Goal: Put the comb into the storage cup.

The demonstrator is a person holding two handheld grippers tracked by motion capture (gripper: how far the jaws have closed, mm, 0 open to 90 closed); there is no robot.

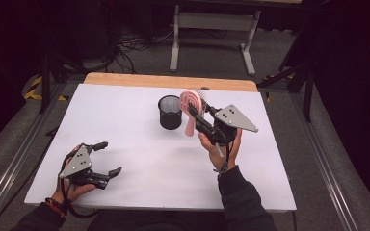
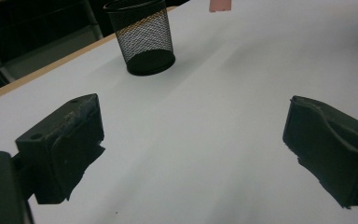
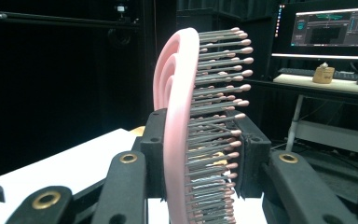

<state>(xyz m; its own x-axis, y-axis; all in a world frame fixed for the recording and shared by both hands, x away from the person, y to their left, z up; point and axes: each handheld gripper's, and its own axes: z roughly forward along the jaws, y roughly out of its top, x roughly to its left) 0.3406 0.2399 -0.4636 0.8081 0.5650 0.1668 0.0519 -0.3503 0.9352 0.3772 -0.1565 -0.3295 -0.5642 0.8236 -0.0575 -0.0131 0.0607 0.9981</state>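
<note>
The right gripper (image 1: 203,120) is clamped on a pink hairbrush (image 1: 191,107), held upright above the table (image 1: 125,120) just beside the black mesh cup (image 1: 170,111); the carry looks to be the step in hand. The left gripper (image 1: 107,158) rests near the front edge, jaws wide and empty (nothing between them); next, I judge, the brush's handle must be lined up over the cup's mouth and lowered in
</note>
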